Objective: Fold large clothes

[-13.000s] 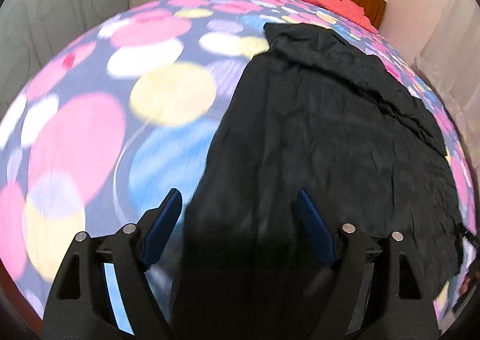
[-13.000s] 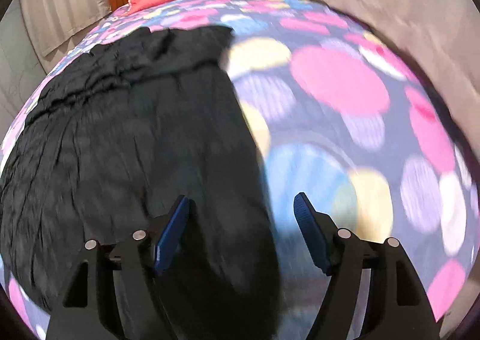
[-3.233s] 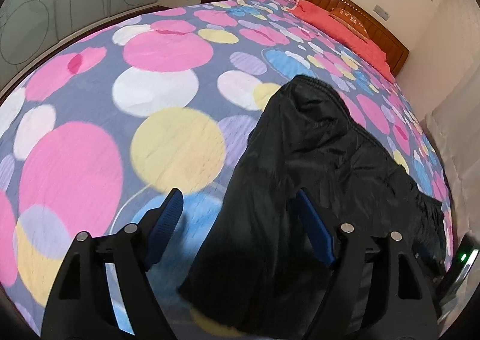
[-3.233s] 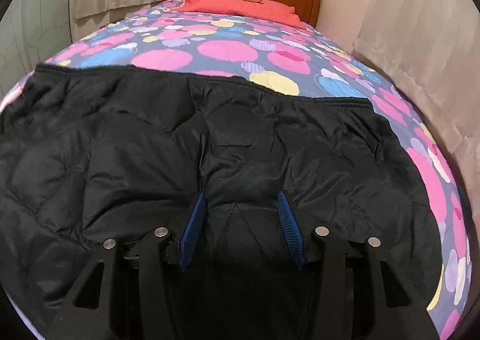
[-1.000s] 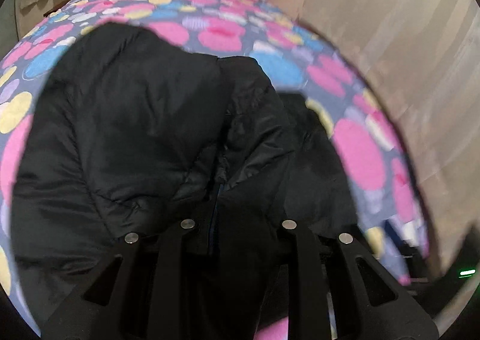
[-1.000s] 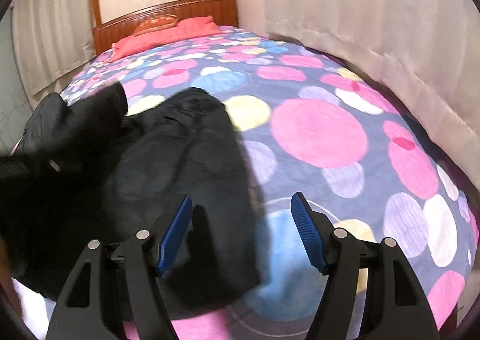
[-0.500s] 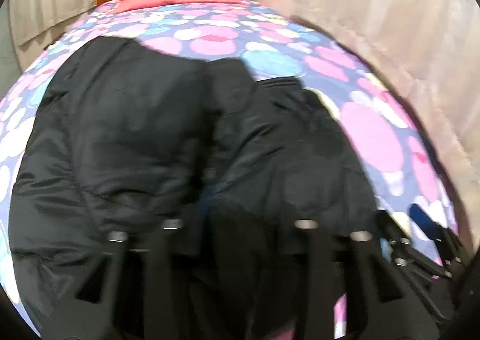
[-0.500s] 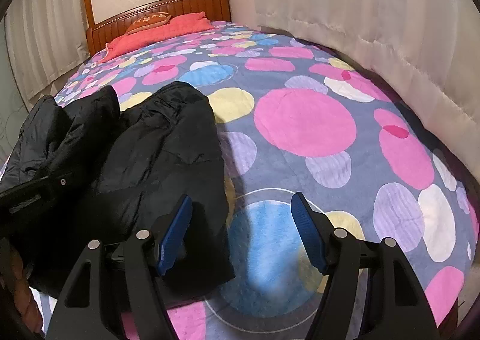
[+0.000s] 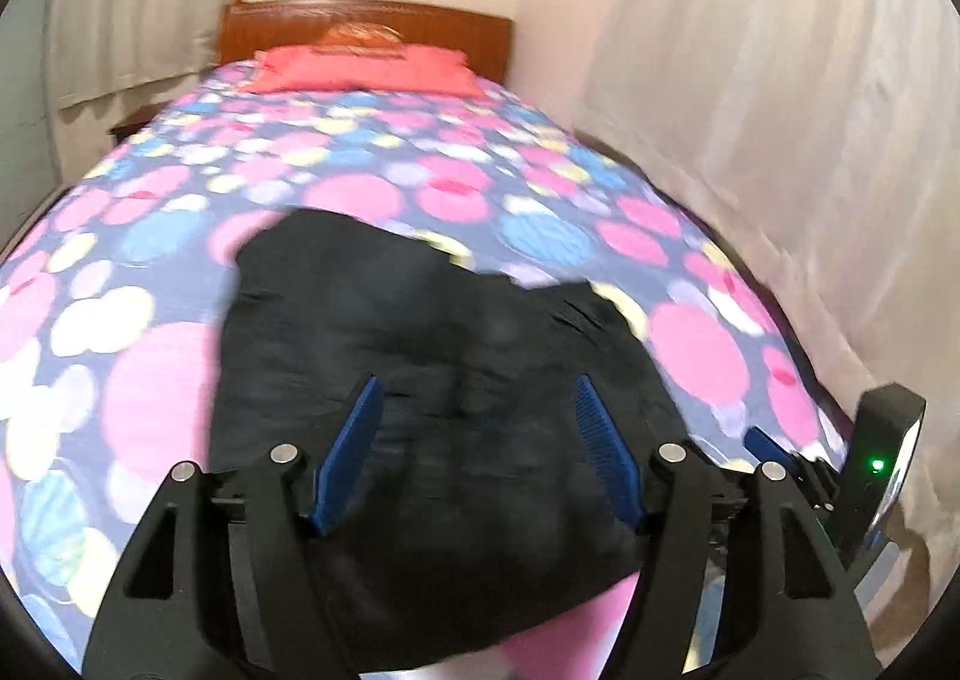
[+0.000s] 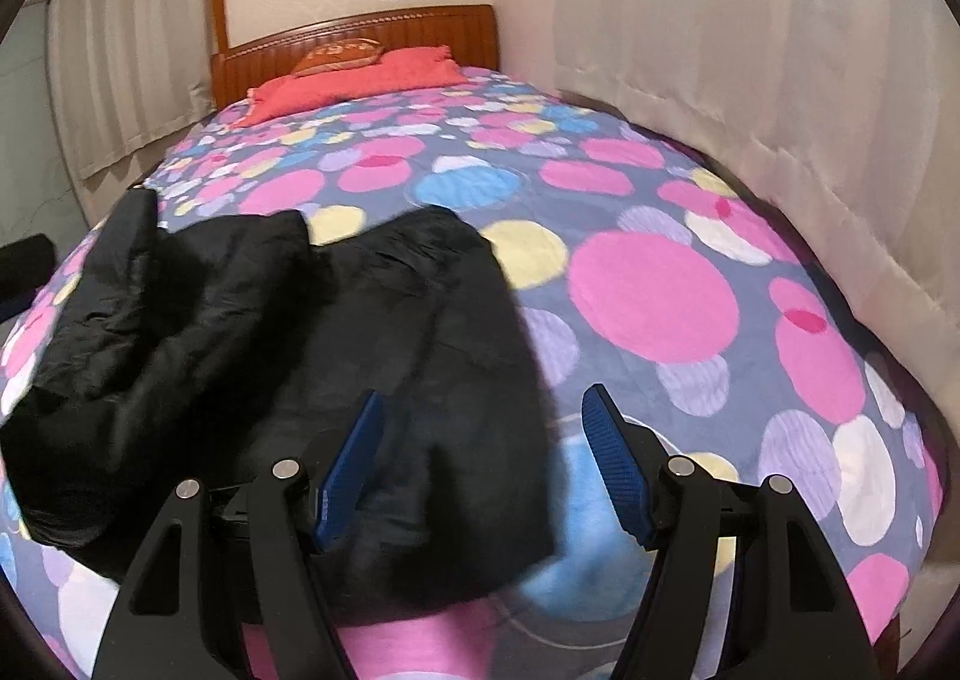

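Observation:
A black padded jacket (image 9: 432, 380) lies folded in a bundle on the near end of the bed; it also shows in the right wrist view (image 10: 288, 368), with one layer lapped over its left part. My left gripper (image 9: 477, 458) is open and empty, just above the jacket's near half. My right gripper (image 10: 483, 470) is open and empty over the jacket's near right edge. The right gripper's body (image 9: 840, 494) shows at the lower right of the left wrist view.
The bed cover (image 10: 654, 284) is grey-blue with pink, blue and yellow circles. A red pillow (image 10: 354, 77) and a wooden headboard (image 10: 360, 41) are at the far end. Pale curtains (image 10: 750, 50) hang close along the bed's right side.
My left gripper has opened, let go of the jacket fold and drawn back. The fold now rests on the jacket. My right gripper has stayed open and shifted slightly.

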`<state>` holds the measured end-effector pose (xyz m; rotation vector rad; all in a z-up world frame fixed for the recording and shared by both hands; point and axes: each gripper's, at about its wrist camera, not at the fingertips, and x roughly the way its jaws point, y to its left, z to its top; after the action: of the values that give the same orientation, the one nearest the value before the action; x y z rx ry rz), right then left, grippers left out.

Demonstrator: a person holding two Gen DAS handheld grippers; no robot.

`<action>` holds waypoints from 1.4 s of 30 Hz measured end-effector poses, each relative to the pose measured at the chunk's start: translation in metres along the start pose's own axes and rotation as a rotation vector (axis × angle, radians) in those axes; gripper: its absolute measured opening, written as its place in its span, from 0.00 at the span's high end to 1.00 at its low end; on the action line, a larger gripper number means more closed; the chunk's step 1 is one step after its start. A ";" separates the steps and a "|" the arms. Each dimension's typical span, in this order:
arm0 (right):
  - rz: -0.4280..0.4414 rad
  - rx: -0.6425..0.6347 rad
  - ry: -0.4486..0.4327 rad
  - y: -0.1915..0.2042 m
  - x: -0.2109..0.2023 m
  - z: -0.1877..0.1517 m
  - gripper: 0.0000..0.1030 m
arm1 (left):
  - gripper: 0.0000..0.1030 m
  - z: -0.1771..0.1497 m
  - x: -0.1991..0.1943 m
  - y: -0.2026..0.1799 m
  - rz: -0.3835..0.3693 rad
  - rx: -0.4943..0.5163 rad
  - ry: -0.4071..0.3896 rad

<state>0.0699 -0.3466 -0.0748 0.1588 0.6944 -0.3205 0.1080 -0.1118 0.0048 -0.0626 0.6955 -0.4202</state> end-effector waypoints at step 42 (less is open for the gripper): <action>0.399 -0.131 0.191 0.167 0.064 0.041 0.89 | 0.25 -0.026 0.073 0.161 0.146 -0.254 0.107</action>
<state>0.1974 -0.2149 -0.0792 0.2002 0.8507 0.1239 0.1989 0.0090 -0.0911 -0.2288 0.8508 -0.1945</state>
